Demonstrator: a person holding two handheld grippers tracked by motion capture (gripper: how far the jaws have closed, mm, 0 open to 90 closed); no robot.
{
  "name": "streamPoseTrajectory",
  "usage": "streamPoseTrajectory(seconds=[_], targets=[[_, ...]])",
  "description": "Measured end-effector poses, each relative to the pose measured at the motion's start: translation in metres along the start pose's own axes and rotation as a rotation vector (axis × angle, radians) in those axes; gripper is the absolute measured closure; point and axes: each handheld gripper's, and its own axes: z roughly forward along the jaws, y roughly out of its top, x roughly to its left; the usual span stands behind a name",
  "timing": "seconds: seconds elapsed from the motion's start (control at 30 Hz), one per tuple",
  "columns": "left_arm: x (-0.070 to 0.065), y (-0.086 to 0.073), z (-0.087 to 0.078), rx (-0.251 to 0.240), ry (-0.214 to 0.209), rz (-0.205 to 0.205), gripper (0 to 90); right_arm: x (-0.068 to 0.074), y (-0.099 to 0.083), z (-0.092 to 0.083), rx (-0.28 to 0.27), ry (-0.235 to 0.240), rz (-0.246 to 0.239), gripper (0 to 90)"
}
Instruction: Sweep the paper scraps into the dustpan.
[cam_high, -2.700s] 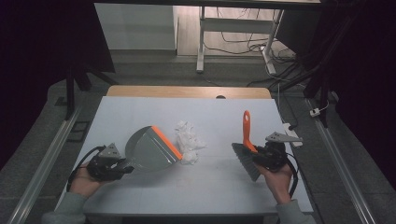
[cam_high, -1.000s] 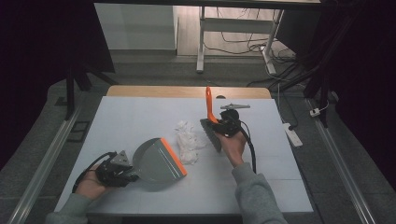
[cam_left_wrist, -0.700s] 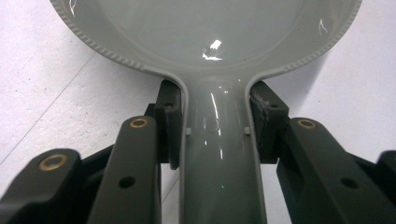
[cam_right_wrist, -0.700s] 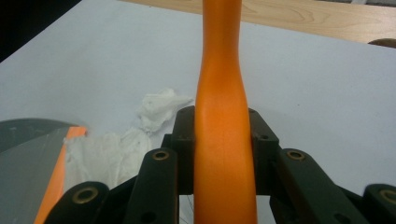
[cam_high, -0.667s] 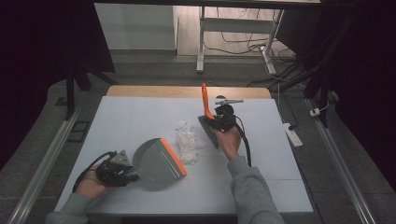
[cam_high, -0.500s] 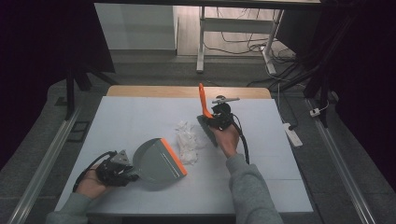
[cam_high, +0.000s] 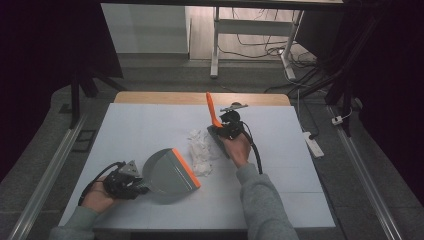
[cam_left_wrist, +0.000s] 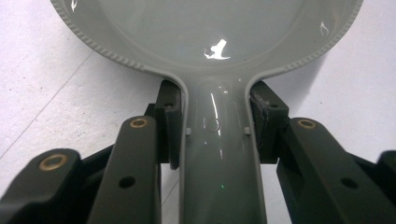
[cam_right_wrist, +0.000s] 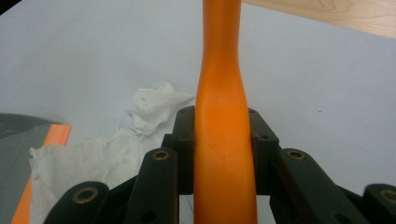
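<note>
1. Left gripper (cam_high: 131, 179): near the table's front-left corner; its jaws are clamped on the handle of the grey plastic dustpan with an orange lip (cam_high: 170, 172), as the left gripper view shows (cam_left_wrist: 219, 140).
2. Dustpan: lies flat on the pale grey tabletop (cam_high: 150, 125), its orange lip touching the paper.
3. Crumpled white tissue paper (cam_high: 201, 151): sits mid-table, between the dustpan's lip and the brush.
4. Right gripper (cam_high: 226, 125): jaws closed on the orange-handled hand brush (cam_high: 213, 111), handle rising away; brush head just right of the paper.
</note>
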Motion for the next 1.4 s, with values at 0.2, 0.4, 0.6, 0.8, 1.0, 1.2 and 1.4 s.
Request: streamPoseTrajectory(seconds=[0.2, 0.4, 0.6, 0.8, 1.0, 1.2, 1.4], targets=[[0.000, 0.000, 0.000, 0.003, -0.003, 0.000, 61.9, 0.009, 0.000, 0.005, 0.013, 0.018, -0.022, 70.3], [0.000, 0.000, 0.000, 0.003, -0.006, -0.001, 61.9, 0.023, -0.001, 0.013, 0.032, 0.058, -0.040, 70.3], [0.000, 0.000, 0.000, 0.003, -0.008, -0.002, 61.9, 0.035, -0.002, 0.014, 0.042, 0.082, -0.061, 70.3], [0.000, 0.000, 0.000, 0.003, -0.008, -0.004, 61.9, 0.049, -0.005, 0.014, 0.043, 0.120, -0.074, 70.3], [0.000, 0.000, 0.000, 0.003, -0.007, -0.004, 61.9, 0.062, -0.008, 0.015, 0.041, 0.145, -0.096, 70.3], [0.000, 0.000, 0.001, 0.004, -0.006, -0.005, 61.9, 0.075, -0.010, 0.013, 0.038, 0.196, -0.107, 70.3], [0.000, 0.001, 0.001, 0.005, -0.007, -0.005, 61.9, 0.095, -0.012, 0.012, 0.041, 0.252, -0.143, 70.3]])
